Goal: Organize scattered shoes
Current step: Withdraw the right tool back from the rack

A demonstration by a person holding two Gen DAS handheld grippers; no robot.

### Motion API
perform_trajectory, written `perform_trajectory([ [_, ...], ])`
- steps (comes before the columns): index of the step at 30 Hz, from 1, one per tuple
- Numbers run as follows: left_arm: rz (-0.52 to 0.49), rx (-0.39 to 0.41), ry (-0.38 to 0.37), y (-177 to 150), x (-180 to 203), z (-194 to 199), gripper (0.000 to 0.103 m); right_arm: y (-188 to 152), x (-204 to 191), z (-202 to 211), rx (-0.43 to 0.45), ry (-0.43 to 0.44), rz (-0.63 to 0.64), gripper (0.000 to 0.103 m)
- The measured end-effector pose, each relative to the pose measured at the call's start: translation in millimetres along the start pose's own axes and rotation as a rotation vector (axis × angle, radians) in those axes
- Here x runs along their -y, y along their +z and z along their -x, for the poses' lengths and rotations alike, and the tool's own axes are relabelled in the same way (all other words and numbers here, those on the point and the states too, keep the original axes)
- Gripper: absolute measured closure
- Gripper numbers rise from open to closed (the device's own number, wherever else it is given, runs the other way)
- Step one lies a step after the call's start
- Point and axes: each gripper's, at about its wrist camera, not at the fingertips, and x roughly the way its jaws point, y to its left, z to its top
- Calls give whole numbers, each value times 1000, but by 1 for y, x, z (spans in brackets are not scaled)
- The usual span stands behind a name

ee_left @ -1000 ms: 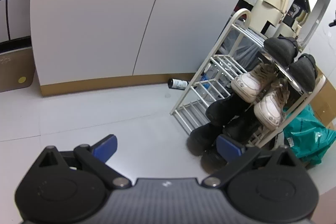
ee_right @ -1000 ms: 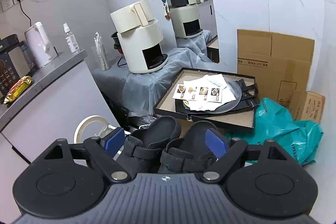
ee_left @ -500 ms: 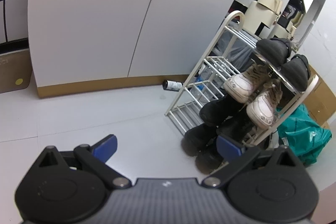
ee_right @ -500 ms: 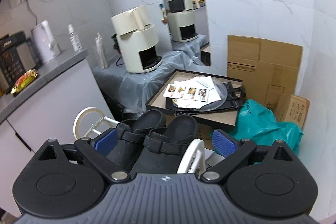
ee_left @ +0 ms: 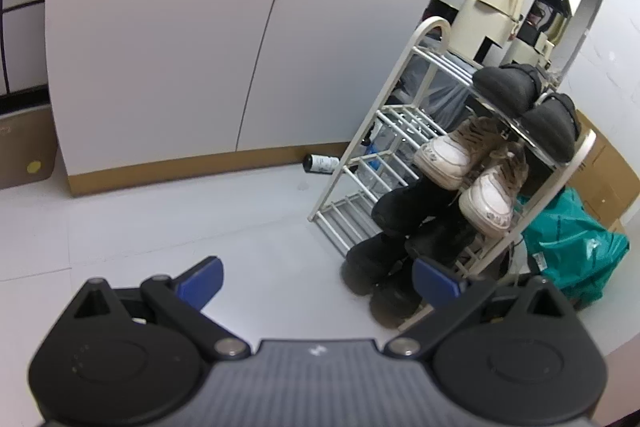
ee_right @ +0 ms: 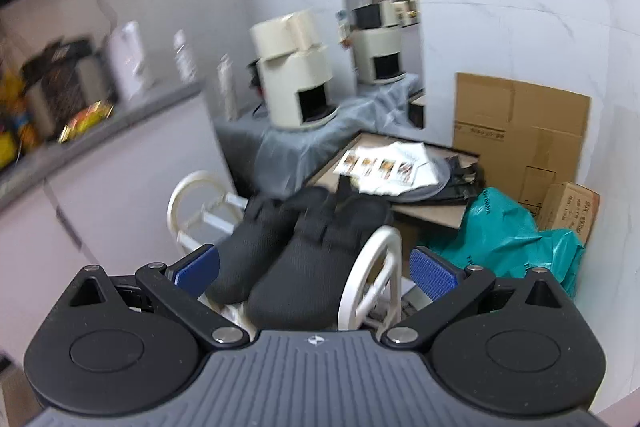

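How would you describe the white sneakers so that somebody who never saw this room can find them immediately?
Find the white tube-frame shoe rack standing on the floor beside the white cabinet. The white sneakers sit on the shelf just below the top one, toes pointing outward. They are the only light-coloured pair, with brownish laces; every other shoe on the rack is black.

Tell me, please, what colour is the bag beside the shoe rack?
Teal green bag; clearest in the right wrist view.

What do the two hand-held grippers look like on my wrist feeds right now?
Both look identical: the left hand-held gripper and right hand-held gripper each have a ribbed grey body with a small white logo, two round black housings, black link arms with silver pivot pins, and blue textured finger pads. No cables or sleeves are visible.
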Motion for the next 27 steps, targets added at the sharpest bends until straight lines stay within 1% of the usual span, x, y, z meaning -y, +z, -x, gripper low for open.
perform_trajectory([
  [7,-42,6,24,-8,11,9,1,-67,-2,5,20,12,-3,0],
  [9,-70,29,36,-12,15,13,1,-87,-3,6,26,12,1,0],
  [11,-99,53,48,-15,20,18,1,-98,-5,7,23,18,8,0],
  [13,-141,65,59,-20,25,22,1,-121,-5,8,19,57,17,0],
  [16,-136,59,54,-24,25,24,1,-143,-5,10,15,69,32,0],
  [24,-128,60,73,-32,28,26,1,-200,-13,16,68,83,22,0],
  [27,-147,109,86,-35,33,33,0,-225,-20,7,74,58,17,0],
])
